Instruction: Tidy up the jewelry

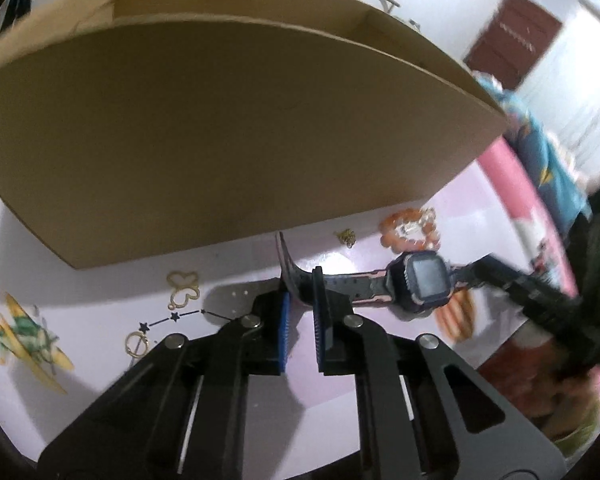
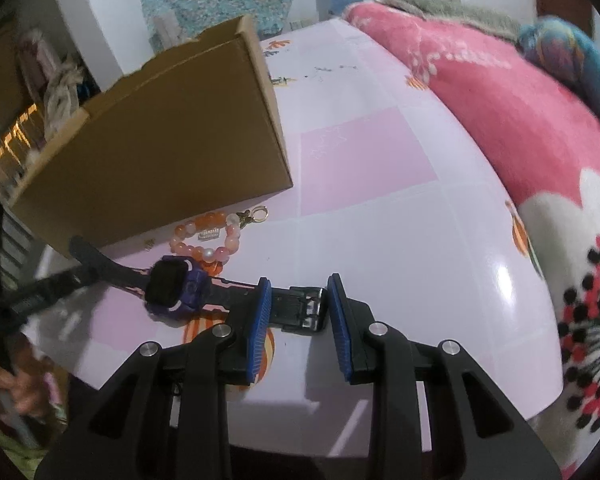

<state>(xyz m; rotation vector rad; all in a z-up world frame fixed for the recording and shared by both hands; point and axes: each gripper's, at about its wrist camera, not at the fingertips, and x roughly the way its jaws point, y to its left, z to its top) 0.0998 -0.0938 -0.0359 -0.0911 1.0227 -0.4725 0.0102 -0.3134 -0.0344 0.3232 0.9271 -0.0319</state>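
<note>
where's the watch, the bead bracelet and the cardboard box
watch [image 2: 172, 286], right wrist view, on its dark screen
bead bracelet [image 2: 188, 227], right wrist view, on an orange bead of the loop
cardboard box [image 2: 160, 152], right wrist view, on its near side wall

A dark purple watch [image 1: 424, 280] with a square black face lies stretched out near the foot of an open brown cardboard box [image 1: 220, 128], one strap end curling upward, the buckle end flat. Beside the box sits a bracelet of orange and pale beads [image 2: 208, 240] with a small gold ring clasp [image 2: 261, 213] at its edge, and a tiny gold charm [image 1: 346, 237] lies close by
</note>
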